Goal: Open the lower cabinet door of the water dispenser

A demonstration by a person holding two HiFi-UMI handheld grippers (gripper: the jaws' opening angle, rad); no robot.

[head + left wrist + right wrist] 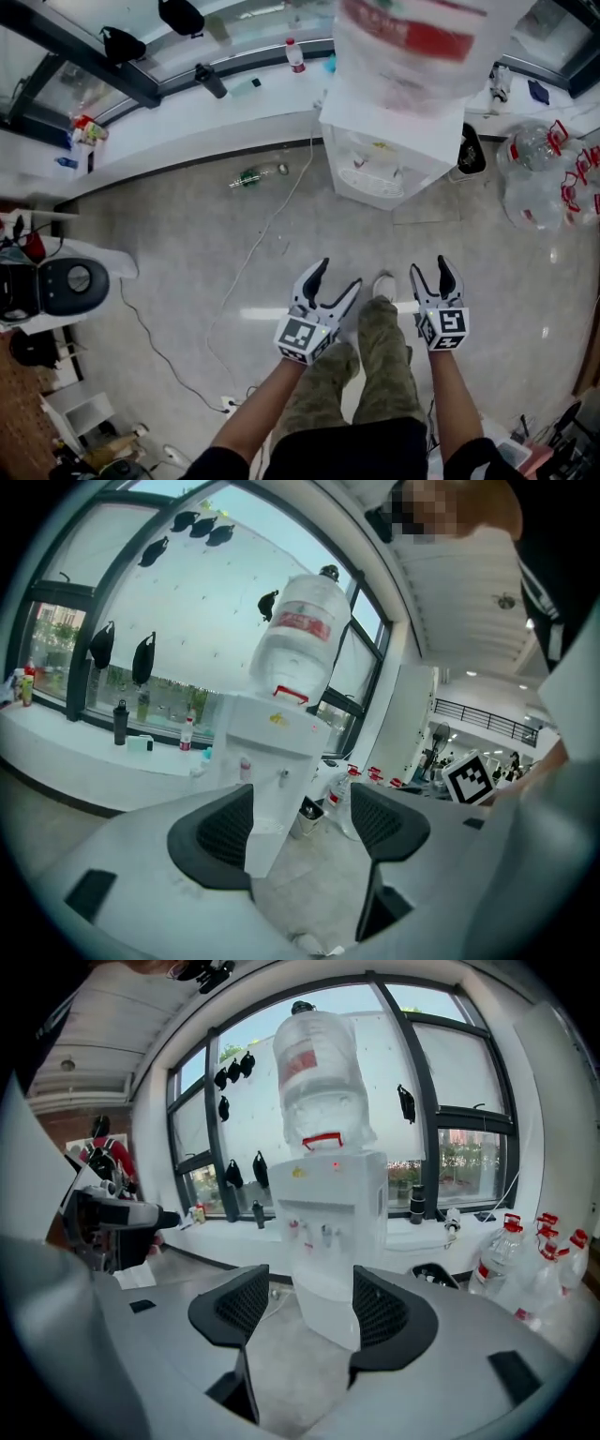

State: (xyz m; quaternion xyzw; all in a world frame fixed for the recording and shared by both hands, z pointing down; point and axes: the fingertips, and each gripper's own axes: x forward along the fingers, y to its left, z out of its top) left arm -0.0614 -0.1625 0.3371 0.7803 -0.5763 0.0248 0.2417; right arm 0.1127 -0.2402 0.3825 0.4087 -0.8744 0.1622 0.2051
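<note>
A white water dispenser (389,150) with a large bottle on top stands on the floor against the window ledge. Its lower cabinet door (330,1312) looks closed; it also shows in the left gripper view as the lower cabinet door (272,832). My left gripper (332,283) and right gripper (431,270) are held side by side well short of the dispenser, above the person's legs. Both stand open with nothing between the jaws. The left gripper (300,822) and the right gripper (305,1307) both point at the dispenser.
Several large water bottles (548,173) stand right of the dispenser, next to a small black bin (469,150). A power cable (253,258) runs across the floor on the left. A green bottle (251,176) lies near the ledge. A black and white machine (56,286) sits at far left.
</note>
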